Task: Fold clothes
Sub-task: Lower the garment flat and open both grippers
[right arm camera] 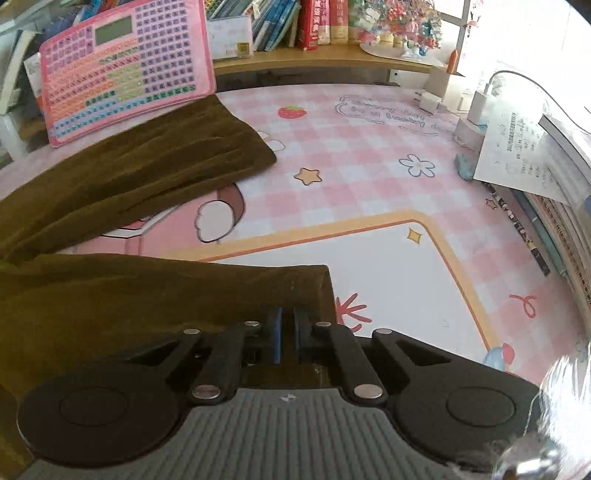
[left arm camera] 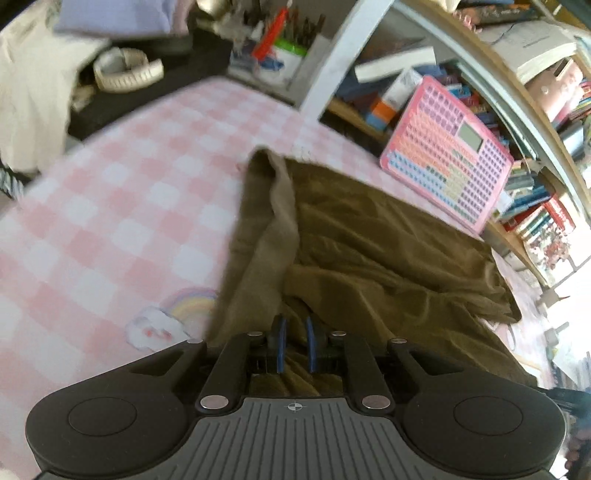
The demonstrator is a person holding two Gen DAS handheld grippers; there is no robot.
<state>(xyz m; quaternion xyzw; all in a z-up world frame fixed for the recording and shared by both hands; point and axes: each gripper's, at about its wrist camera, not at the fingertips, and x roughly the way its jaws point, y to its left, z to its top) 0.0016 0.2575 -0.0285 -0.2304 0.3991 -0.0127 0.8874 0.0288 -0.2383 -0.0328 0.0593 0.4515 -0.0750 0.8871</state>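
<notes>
An olive-brown garment (left arm camera: 369, 236) lies crumpled on the pink checked desk mat (left arm camera: 122, 192). My left gripper (left arm camera: 294, 332) is shut on a fold of the garment near its near edge, and a lifted strip of cloth runs up from the jaws. In the right wrist view the same garment (right arm camera: 140, 166) lies in two spread parts over the mat (right arm camera: 369, 166). My right gripper (right arm camera: 287, 325) is shut on the corner of the nearer part (right arm camera: 166, 295), close to the mat.
A pink keyboard toy (left arm camera: 450, 158) (right arm camera: 125, 66) leans against the bookshelf behind the garment. Books (right arm camera: 317, 22) fill the shelf. Chargers (right arm camera: 476, 107), papers (right arm camera: 517, 155) and notebooks lie at the right edge. A white watch (left arm camera: 125, 70) and pale cloth (left arm camera: 33, 92) lie far left.
</notes>
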